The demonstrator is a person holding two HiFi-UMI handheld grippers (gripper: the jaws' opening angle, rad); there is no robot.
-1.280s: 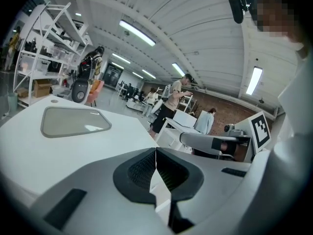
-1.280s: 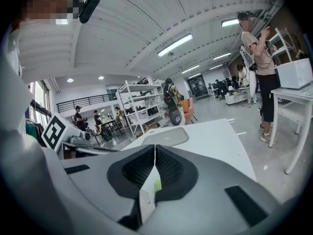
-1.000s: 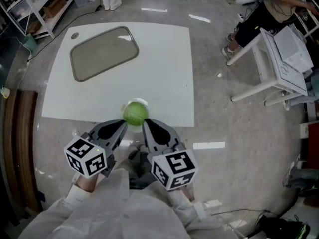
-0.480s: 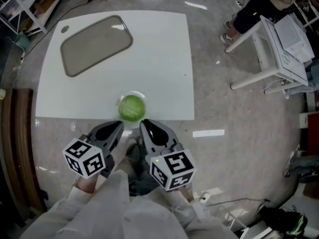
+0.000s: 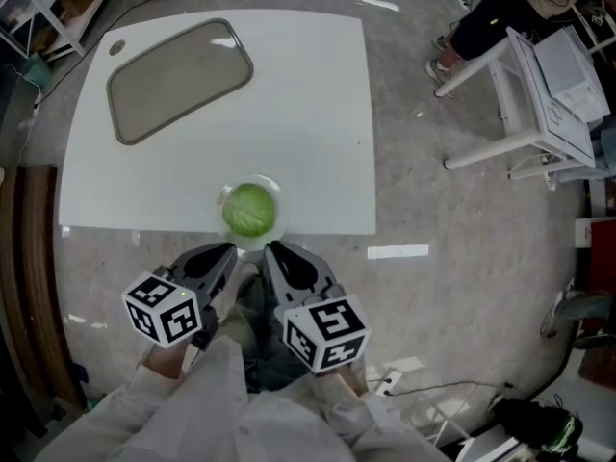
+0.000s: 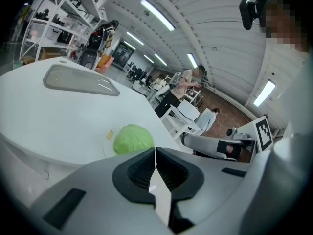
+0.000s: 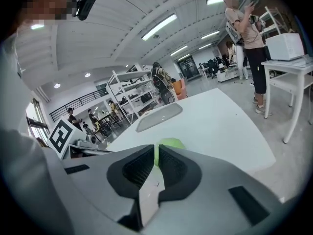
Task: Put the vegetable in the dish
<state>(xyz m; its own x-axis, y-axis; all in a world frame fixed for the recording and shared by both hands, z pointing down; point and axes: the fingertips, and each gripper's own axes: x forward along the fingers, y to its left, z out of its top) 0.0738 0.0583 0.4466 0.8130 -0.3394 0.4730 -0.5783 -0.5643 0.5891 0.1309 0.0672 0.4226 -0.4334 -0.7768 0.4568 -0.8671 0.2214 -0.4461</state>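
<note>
Both grippers shut and empty: the left gripper (image 5: 227, 251) and right gripper (image 5: 273, 249) hang side by side just off the near edge of the white table (image 5: 318, 114), each pair of jaws pressed together with nothing between them. At 12 o'clock from the two tips, close to the table's near edge, the round green vegetable (image 5: 249, 210) sits on a small white plate (image 5: 273, 189) — apart from either gripper. Far across the table, toward 11 o'clock, lies a shallow grey tray (image 5: 178, 78), bare.

If the small plate is the dish meant, the placing looks done and nothing is left but to stay clear. The plate shows only as a thin rim under the vegetable, so that reading is probably right but not certain. Should the grey tray be the target instead, the next move would call for jaws opened wide enough to take the round head — or one gripper on each side — then a carry toward 11 o'clock without rolling it off the plate.
</note>
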